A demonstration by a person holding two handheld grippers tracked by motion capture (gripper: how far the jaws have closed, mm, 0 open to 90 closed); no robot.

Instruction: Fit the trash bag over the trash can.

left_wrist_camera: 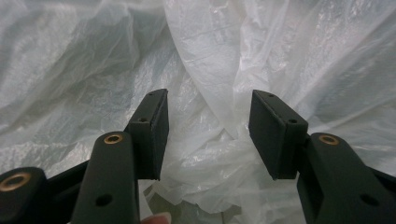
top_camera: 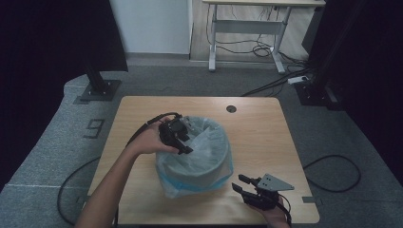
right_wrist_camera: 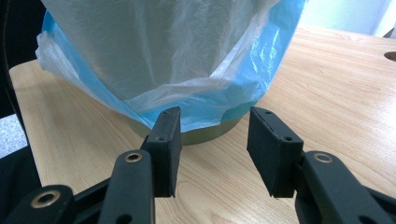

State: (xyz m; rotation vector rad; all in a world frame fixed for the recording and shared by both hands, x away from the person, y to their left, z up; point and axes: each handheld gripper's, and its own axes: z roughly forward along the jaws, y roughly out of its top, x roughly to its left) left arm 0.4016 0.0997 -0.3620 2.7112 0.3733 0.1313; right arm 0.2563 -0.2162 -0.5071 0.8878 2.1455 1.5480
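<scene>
Left gripper (top_camera: 183, 145) is reaching down into the mouth of the bin (top_camera: 199, 173), its jaws standing partly apart with nothing pinched; a crumpled fold of the white liner bag (left_wrist_camera: 219, 70) is lying just ahead of and between the pads, untouched. Wooden table (top_camera: 256, 123) is carrying the bin near its middle, the liner draping over the rim with a blue skirt hanging outside. Right gripper (right_wrist_camera: 212, 140) is waiting low at the bin's near side, jaws likewise half apart and empty, facing the blue hem just above the base. Judging from this, the left hand is nearer the liner's inside.
</scene>
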